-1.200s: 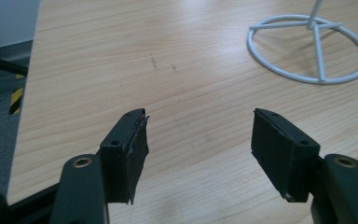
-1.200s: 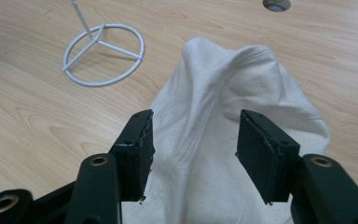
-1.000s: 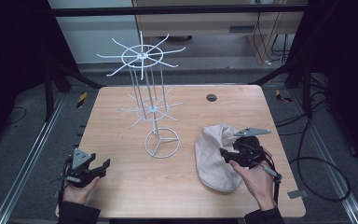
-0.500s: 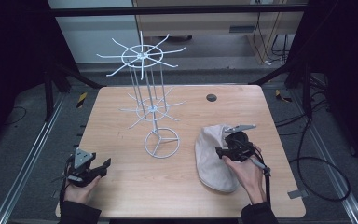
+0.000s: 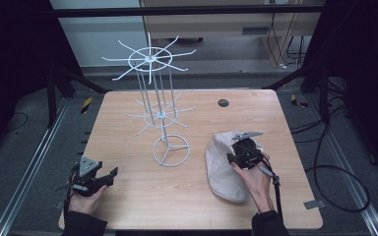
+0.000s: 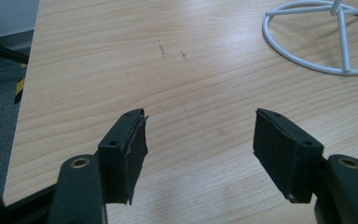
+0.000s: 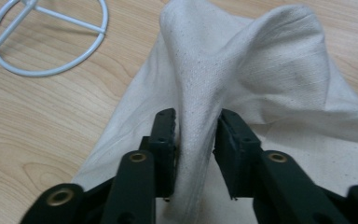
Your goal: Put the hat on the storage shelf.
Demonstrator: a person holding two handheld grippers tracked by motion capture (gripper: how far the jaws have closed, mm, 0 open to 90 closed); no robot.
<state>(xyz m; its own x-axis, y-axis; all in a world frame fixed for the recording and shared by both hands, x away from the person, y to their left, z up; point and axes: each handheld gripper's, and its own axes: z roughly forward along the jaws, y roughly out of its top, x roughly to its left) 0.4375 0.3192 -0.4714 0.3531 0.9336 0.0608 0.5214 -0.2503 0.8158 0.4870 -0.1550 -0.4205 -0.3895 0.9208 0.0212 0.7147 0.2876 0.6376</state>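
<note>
While counted from above: one cloth (image 5: pixel 225 164), one wire rack (image 5: pixel 163 118), two grippers, one table (image 5: pixel 128 191). Right gripper (image 7: pixel 195 135) at lower right of the high view, jaws just closing, now pinching a raised fold of the cloth (image 7: pixel 242 79) between the pads; fold standing up through the middle of the right gripper view, rest of the cloth spread flat on the wood behind and to the right. Left gripper (image 6: pixel 199 135) at lower left of the high view, jaws wide apart over bare wood, nothing between. Rack upright at centre, ring base (image 7: pixel 46 35) just left of the cloth. Light wood tabletop with a small dark disc (image 5: pixel 223 103) near the far edge; dark floor, metal rails and loose cables around.
</note>
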